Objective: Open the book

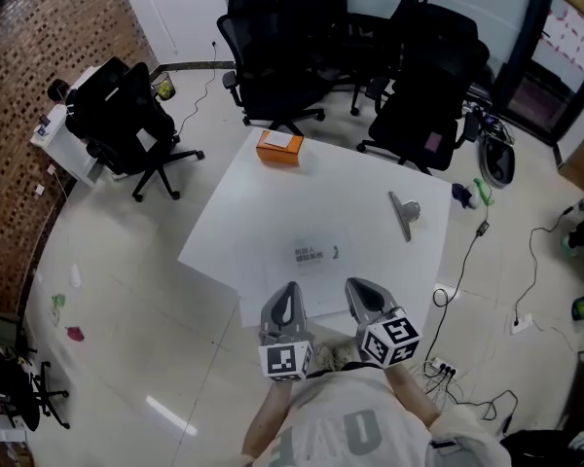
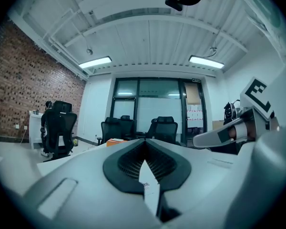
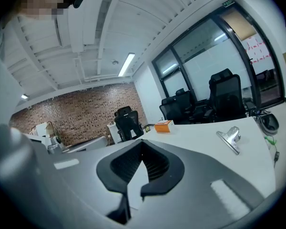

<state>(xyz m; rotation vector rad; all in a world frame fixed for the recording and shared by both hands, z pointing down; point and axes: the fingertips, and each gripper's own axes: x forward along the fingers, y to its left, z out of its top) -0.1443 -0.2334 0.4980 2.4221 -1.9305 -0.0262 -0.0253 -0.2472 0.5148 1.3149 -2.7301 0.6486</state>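
Observation:
On the white table (image 1: 350, 188) I see a small patch of dark print (image 1: 312, 254); it may be the cover of a flat white book, but I cannot make out its edges. My left gripper (image 1: 291, 292) and right gripper (image 1: 356, 288) lie side by side at the table's near edge, just short of that print. Both are shut with nothing between the jaws. In the left gripper view the left gripper (image 2: 144, 143) shows closed jaws, with the right gripper's fingers (image 2: 219, 135) alongside. The right gripper (image 3: 142, 144) is likewise closed in its own view.
An orange box (image 1: 279, 148) sits at the table's far corner, also seen as the orange box (image 3: 163, 126). A metal clip (image 1: 405, 212) lies at the right. Black office chairs (image 1: 277, 56) stand behind the table, another chair (image 1: 127, 120) at the left. Cables (image 1: 487, 261) trail on the floor at right.

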